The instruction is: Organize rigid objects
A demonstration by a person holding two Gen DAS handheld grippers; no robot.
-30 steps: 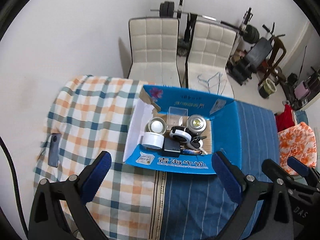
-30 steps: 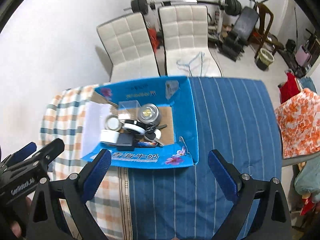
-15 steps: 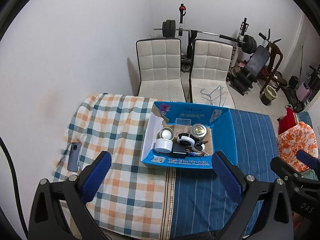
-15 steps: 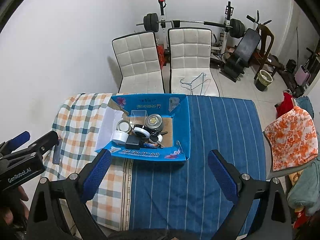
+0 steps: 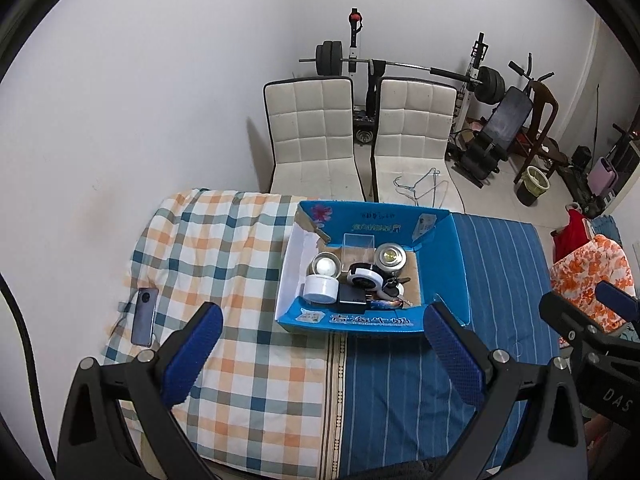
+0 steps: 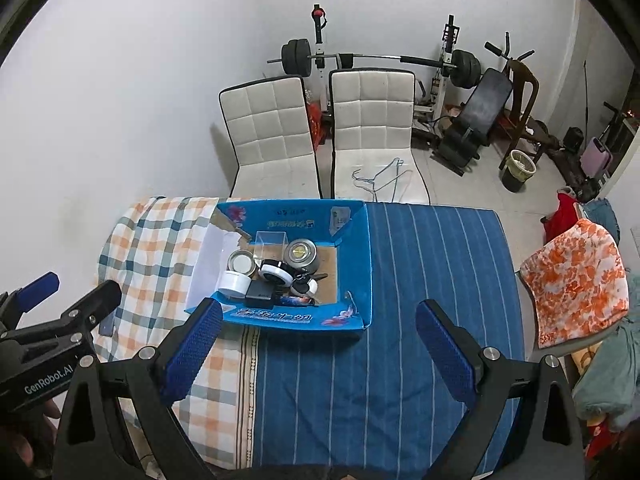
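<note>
An open blue cardboard box [image 5: 440, 256] sits on a bed covered by plaid and blue striped cloth; it also shows in the right wrist view [image 6: 356, 256]. Inside lie a white tape roll [image 5: 320, 288], a round tin [image 5: 325, 266], a silver tin [image 5: 391, 258], a black-and-white round device [image 5: 363, 276], a black adapter [image 5: 352, 299], keys [image 5: 394, 286] and a clear plastic box [image 5: 359, 242]. My left gripper [image 5: 320, 354] is open and empty, high above the bed's near side. My right gripper [image 6: 318, 350] is open and empty, likewise held back from the box.
A phone [image 5: 143, 316] lies on the plaid cloth at the left. Two white chairs [image 5: 312, 140] stand behind the bed, one with wire hangers [image 5: 420, 186]. Gym equipment [image 5: 488, 84] fills the back right. An orange floral cloth [image 6: 576, 280] lies on the right.
Both grippers have pulled up and back from the box, so it looks smaller and farther. Both stay open and empty. The box contents have not moved.
</note>
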